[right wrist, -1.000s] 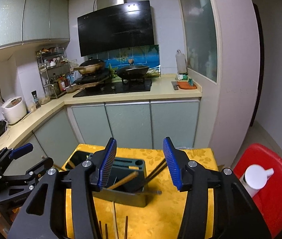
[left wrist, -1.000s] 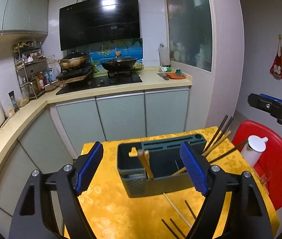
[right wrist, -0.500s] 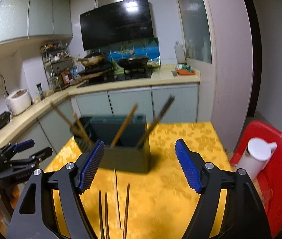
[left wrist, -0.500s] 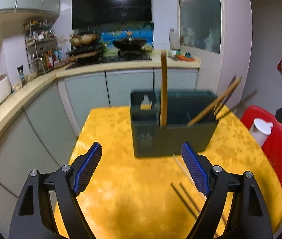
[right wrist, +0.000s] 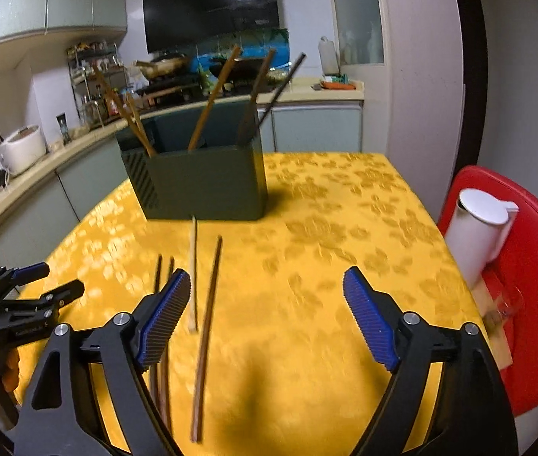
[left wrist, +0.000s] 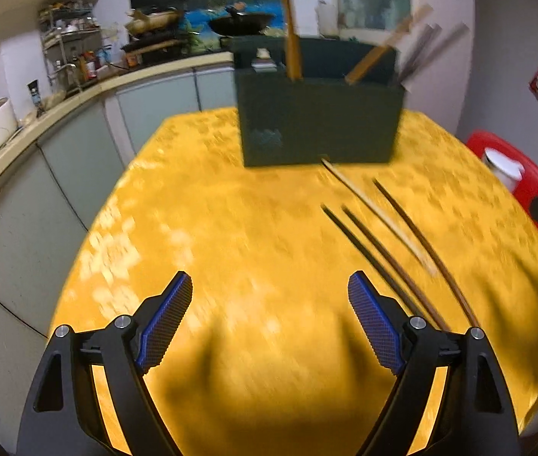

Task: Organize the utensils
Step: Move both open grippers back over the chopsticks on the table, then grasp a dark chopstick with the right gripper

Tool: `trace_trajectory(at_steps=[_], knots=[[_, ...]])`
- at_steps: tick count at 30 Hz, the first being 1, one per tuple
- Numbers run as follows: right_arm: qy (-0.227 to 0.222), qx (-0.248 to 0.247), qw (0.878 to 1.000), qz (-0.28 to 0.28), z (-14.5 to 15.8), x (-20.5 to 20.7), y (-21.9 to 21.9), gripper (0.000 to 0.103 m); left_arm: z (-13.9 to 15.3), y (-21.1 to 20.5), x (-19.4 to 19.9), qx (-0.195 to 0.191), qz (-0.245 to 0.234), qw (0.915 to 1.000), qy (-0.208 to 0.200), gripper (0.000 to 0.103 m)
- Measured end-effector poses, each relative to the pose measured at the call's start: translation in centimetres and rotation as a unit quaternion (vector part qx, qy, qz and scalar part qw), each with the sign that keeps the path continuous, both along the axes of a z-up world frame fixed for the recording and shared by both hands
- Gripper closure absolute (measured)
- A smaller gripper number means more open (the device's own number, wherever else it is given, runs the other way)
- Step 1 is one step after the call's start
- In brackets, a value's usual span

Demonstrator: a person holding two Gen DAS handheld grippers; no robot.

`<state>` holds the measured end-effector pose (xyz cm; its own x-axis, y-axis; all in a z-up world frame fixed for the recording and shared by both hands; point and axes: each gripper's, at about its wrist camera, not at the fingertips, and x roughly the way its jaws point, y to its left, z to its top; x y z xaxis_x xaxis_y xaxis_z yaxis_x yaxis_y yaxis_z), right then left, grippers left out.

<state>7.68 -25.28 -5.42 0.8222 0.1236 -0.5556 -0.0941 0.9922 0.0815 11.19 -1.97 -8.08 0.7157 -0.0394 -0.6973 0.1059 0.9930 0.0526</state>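
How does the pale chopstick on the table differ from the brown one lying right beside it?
The pale chopstick is light cream; the brown chopstick is dark reddish wood. The pale one's far tip lies almost at the dark green holder; the brown one stops short of it. The brown one's near end comes closer to the camera. Both lie flat on the yellow tablecloth, roughly parallel.

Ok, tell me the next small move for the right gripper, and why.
Probably lower the right gripper onto the brown chopstick lying loose on the yellow tablecloth. Its jaws are opening with nothing between them, and that stick lies just inside its left finger, with the utensil holder beyond.
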Motion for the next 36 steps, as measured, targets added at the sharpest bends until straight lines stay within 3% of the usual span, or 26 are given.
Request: trace_trajectory(at_steps=[5, 13, 17, 24, 36], knots=[[0.008, -0.017, 1.0, -0.003, -1.6, -1.6, -0.2, 0.019, -1.4, -2.6, -3.1, 0.013, -0.054, 0.9984, 0.013, 0.021], [0.02, 0.005, 1.0, -0.016, -2.7, -2.7, -1.4, 0.019, -1.9, -6.6, -7.1, -0.007, -0.135, 0.9904, 0.027, 0.017], [0.013, 0.018, 0.999, -0.025, -2.3, -2.9, -2.2, 0.019, -2.9, -8.6, -8.1, 0.003, -0.167, 0.9851, 0.043, 0.017], [0.008, 0.031, 0.999, -0.032, -1.9, -3.1, -3.0, 0.019, -4.4, -10.0, -7.9, 0.02, -0.17, 0.9831, 0.064, 0.017], [0.024, 0.022, 0.999, -0.003, -3.1, -3.6, -1.5, 0.019, -4.3, -8.2, -7.6, 0.022, -0.132, 0.9895, 0.055, 0.017]])
